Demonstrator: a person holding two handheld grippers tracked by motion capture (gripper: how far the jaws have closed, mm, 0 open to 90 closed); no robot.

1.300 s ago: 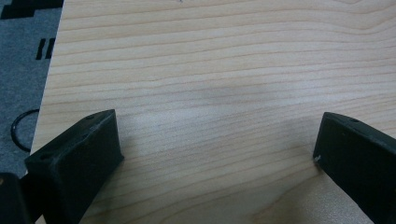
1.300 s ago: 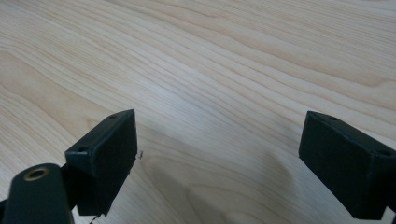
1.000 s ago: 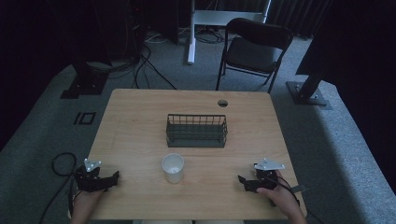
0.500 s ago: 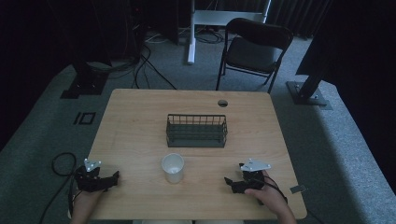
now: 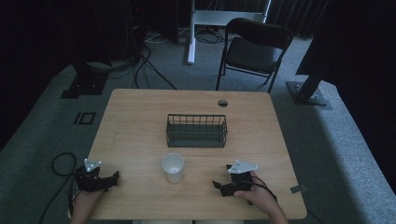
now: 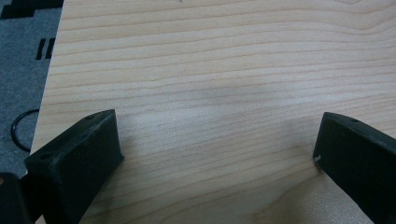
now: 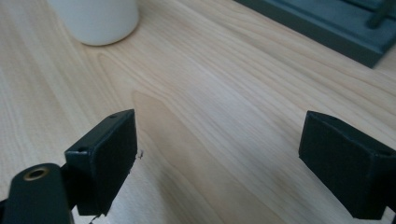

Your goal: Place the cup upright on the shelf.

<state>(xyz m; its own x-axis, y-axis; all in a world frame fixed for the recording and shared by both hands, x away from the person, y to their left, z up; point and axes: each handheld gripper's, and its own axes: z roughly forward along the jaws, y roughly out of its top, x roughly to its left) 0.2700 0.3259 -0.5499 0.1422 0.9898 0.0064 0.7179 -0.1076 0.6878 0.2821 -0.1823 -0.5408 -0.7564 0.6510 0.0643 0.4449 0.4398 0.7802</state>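
A white paper cup [image 5: 173, 167] stands upright on the wooden table [image 5: 140, 121], just in front of a dark wire basket [image 5: 197, 130]. My right gripper [image 5: 217, 185] rests on the table right of the cup, pointing left toward it, jaws wide apart and empty. In the right gripper view the cup [image 7: 95, 18] sits at the upper left and the basket's base [image 7: 327, 28] at the upper right. My left gripper [image 5: 114, 177] lies near the table's front left corner, open, with bare wood between its jaws in the left gripper view.
A cable hole [image 5: 222, 102] sits near the table's far edge. A black folding chair [image 5: 254, 46] stands beyond the table. Cables [image 5: 58, 163] lie on the grey carpet at the left. A black stand base [image 5: 306, 93] is at the far right.
My right gripper has slid left along the front of the table toward the cup. The left gripper, cup and basket have stayed put.
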